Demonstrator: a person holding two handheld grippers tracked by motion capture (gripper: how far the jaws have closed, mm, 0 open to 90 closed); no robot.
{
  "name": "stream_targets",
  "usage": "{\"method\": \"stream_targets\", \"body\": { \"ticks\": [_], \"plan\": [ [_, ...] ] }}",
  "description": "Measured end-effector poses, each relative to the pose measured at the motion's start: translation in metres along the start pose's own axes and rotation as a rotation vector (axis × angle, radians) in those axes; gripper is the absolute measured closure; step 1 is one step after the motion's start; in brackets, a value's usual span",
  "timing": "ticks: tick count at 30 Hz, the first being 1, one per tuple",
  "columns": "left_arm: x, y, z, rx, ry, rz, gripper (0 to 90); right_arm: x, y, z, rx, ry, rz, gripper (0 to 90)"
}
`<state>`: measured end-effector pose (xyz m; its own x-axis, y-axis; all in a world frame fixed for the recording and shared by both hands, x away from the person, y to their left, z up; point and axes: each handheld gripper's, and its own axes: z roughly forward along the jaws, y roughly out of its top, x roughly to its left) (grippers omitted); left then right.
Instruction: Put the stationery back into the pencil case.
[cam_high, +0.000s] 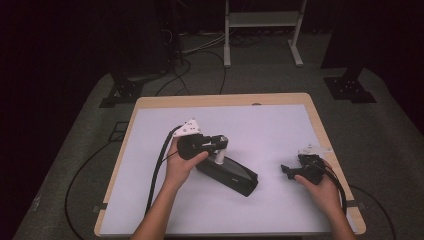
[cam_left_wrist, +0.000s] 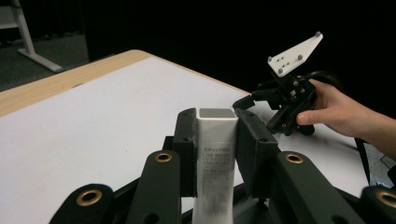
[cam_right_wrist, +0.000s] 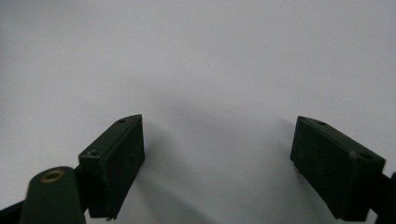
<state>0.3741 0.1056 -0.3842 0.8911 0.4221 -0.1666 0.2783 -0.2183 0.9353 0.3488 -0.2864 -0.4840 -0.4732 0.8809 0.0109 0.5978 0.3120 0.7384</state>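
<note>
The person's left forearm reaches up from the near edge of the counter, the left hand wrapped around the left gripper, which points toward the right side. Its jaws are closed flat on both sides of a white stick-shaped tube printed with small text. In the high view the tube stands just above one end of a black case lying on the counter; whether it touches the case is hard to tell. The right hand rests near the right edge, holding the right gripper low over the white surface, jaws spread wide with nothing between them. The tube's lower end is cut off.
</note>
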Motion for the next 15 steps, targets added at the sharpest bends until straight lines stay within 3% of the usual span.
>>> {"method": "stream_targets", "body": {
  "ticks": [12, 15],
  "plan": [
    [-0.005, -0.008, -0.004, 0.044, 0.000, 0.014, 70.9, 0.000, 0.000, 0.000, 0.000, 0.000, 0.000, 16.3],
    [-0.006, -0.012, -0.007, 0.081, 0.008, 0.028, 70.8, 0.000, 0.000, 0.000, 0.000, 0.000, -0.001, 16.3]
  ]
}}
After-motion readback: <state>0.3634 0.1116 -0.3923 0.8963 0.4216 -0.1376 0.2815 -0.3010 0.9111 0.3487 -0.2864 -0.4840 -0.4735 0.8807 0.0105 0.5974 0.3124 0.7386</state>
